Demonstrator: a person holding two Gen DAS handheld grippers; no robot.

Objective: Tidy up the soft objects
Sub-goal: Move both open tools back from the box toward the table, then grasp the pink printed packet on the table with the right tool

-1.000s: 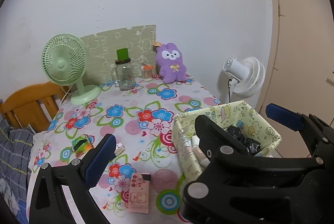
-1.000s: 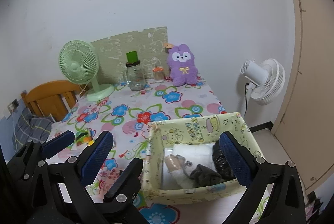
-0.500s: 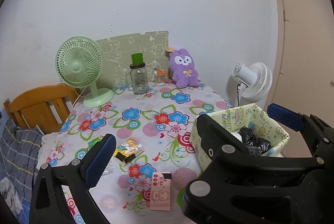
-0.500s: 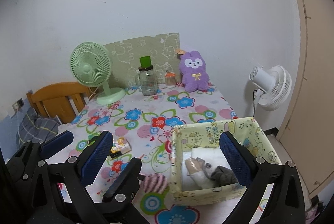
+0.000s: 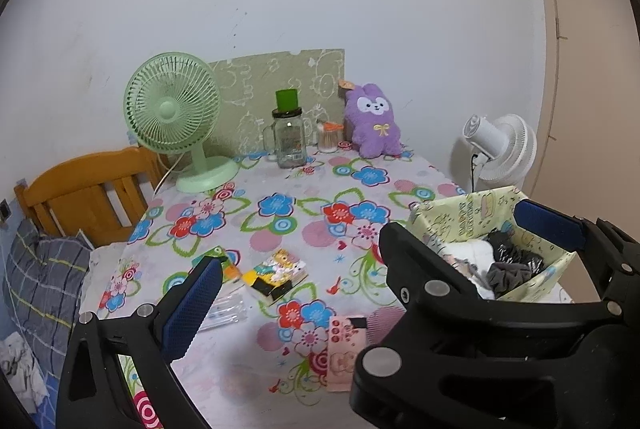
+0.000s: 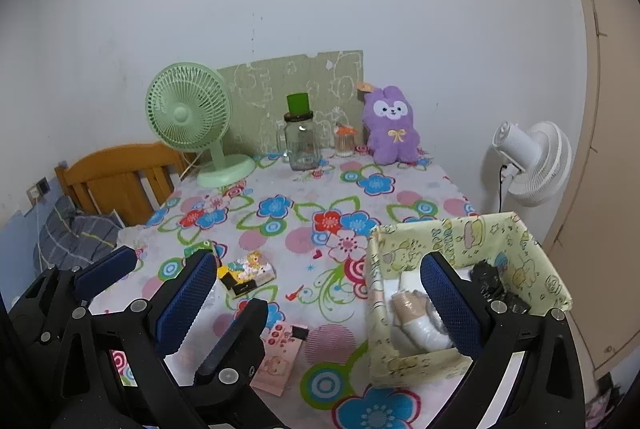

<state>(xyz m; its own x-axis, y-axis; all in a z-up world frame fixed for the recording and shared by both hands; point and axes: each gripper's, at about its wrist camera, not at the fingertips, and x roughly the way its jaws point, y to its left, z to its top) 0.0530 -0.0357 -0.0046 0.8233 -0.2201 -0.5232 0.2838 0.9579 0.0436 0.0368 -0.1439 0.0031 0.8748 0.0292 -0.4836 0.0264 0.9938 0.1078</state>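
1. The left gripper (image 5: 368,265) hangs over the near edge of the floral tablecloth (image 5: 280,197), blue pads spread wide, nothing between them.
2. The right gripper (image 6: 316,301) is just beside it, also wide open and empty, one pad over the cloth and the other over the yellow fabric box (image 6: 536,257).
3. That box sits at the near right corner of the tabletop. Inside is a heap of soft stuff: a white rolled cloth (image 6: 420,333) lying with its long axis roughly toward the box's near wall, a grey scrunchie (image 5: 506,275) and something black and crinkly (image 6: 490,283) toward the right side.
4. The purple plush bunny (image 6: 392,127) stands upright at the far edge, leaning on the wall, face toward the cameras, ears up.
5. Next to it along the far edge: a small jar with an orange lid (image 6: 345,141), a glass jar with a green cap (image 6: 302,141) and a green desk fan (image 6: 192,121) at the far left corner.
6. Near the left-front part of the cloth there's a colourful little pack (image 5: 280,273), and a pink card (image 6: 280,357) lies flat at the near edge.
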